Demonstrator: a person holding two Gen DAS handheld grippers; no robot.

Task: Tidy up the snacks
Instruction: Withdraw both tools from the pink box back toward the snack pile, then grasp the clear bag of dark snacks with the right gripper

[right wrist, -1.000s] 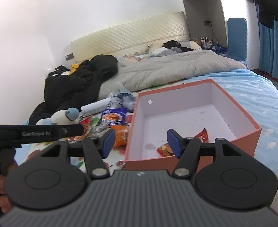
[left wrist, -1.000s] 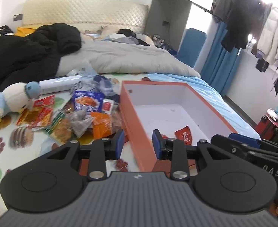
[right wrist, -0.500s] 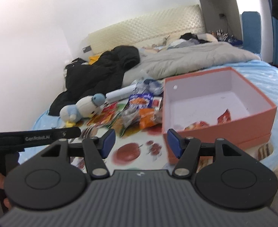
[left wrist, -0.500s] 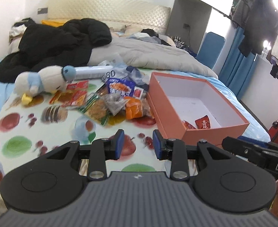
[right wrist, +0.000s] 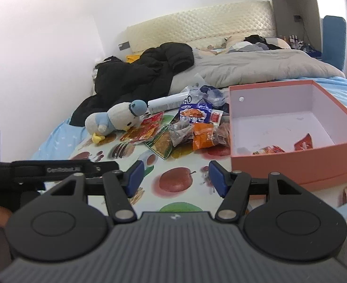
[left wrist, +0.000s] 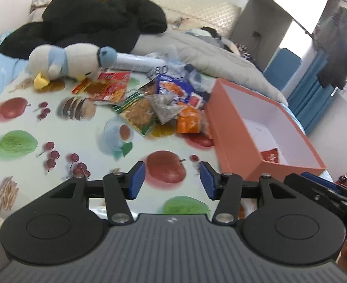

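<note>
An open orange box with a white inside sits on the fruit-print sheet. It holds a red packet and a second red-yellow packet. A pile of snack packets lies left of the box: an orange one, a green-edged one, a blue one and red ones. My left gripper is open and empty above the sheet, short of the pile. My right gripper is open and empty, left of the box's front.
A white and blue plush duck lies left of the pile. A black jacket and a grey duvet lie behind. A white tube rests by the plush.
Both grippers have pulled back and swung left, away from the box and toward the snack pile. The left gripper's jaws have opened wider.
</note>
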